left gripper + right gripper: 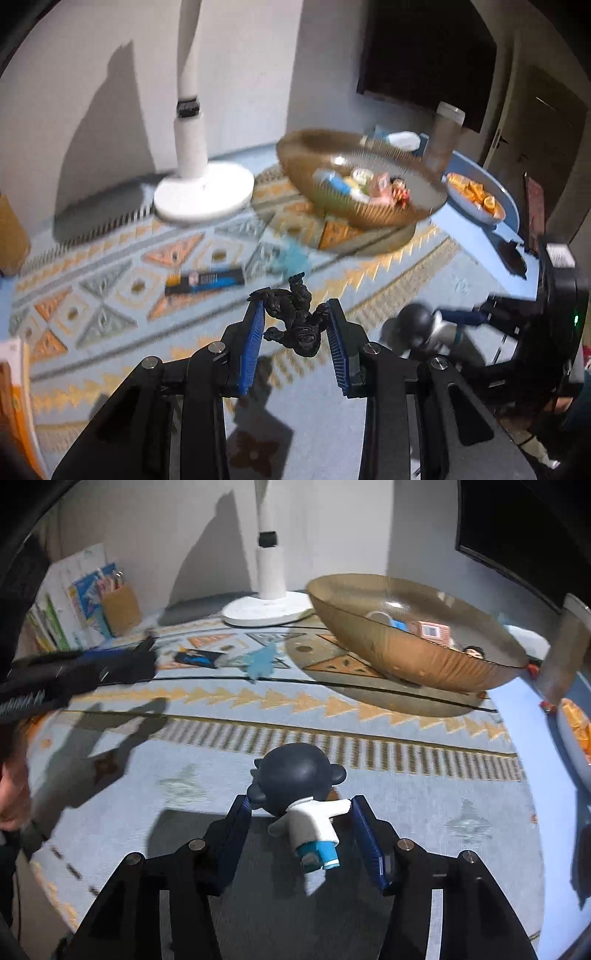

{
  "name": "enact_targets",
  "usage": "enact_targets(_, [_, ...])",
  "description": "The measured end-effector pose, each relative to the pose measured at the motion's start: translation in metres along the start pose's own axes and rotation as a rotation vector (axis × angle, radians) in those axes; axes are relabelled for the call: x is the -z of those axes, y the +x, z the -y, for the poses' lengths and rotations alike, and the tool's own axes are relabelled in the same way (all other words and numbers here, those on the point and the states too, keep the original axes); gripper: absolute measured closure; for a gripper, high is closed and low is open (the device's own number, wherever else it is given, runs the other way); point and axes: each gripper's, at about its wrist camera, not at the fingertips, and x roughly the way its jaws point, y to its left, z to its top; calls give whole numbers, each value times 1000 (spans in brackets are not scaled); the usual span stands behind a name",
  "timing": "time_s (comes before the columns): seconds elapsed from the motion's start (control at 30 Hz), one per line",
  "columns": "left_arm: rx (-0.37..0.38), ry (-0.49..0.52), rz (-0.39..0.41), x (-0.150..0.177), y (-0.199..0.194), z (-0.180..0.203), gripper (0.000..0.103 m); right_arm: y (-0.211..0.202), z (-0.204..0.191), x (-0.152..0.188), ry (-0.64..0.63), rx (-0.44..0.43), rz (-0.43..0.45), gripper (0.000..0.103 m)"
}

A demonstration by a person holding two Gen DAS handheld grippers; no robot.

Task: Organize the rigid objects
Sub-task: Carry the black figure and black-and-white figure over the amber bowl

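Item: black gorilla figure [295, 321], clamped in left tongs [295, 334], near amber bowl [354, 206]; round-headed doll [306, 805] pinched in right tongs [301, 819]. Both are best lowered gently inside the bowl.

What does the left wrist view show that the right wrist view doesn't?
Only the left wrist view: the black gorilla figure clamped in the left tool, and the orange slices seen whole on their plate.

Only the right wrist view: the books against the wall.

Both: the amber bowl of toys, white lamp base, and the dark-headed doll between the right tool's fingers.
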Motion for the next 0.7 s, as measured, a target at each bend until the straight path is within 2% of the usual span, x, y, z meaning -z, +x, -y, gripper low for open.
enact_targets(0.07, [-2,19,27,-17,-7,4,72,-13,6,-8,14,-23,33,59])
enact_targets(0.1, [-1,30,43,-26,-11,7,72,-20,9,-14,18,-20,55,63])
enact_targets(0.13, [-3,42,61,-36,-15,10,72,-30,14,-22,17,-25,85,79])
enact_targets(0.17, [-6,49,76,-44,-18,13,72,-36,17,-28,17,-28,100,101])
enact_targets(0.27, [5,62,117,-71,-24,22,72,-64,36,-52,26,3,202,101])
enact_targets(0.37, [2,67,134,-88,-22,28,72,-69,49,-64,21,-39,205,101])
enact_targets(0.43, [7,65,139,-93,-20,32,72,-61,56,-62,20,-101,160,97])
enact_targets(0.47, [9,63,138,-93,-19,33,72,-56,58,-58,20,-111,135,91])
enact_targets(0.53, [8,58,127,-91,-13,33,72,-44,58,-47,24,-111,89,65])
enact_targets(0.57, [7,55,118,-88,-10,33,72,-41,59,-39,27,-104,77,42])
enact_targets(0.6, [5,52,105,-87,-6,33,72,-38,61,-34,26,-103,75,38])
enact_targets(0.7, [-5,54,64,-80,5,33,72,-31,60,-17,14,-136,45,38])
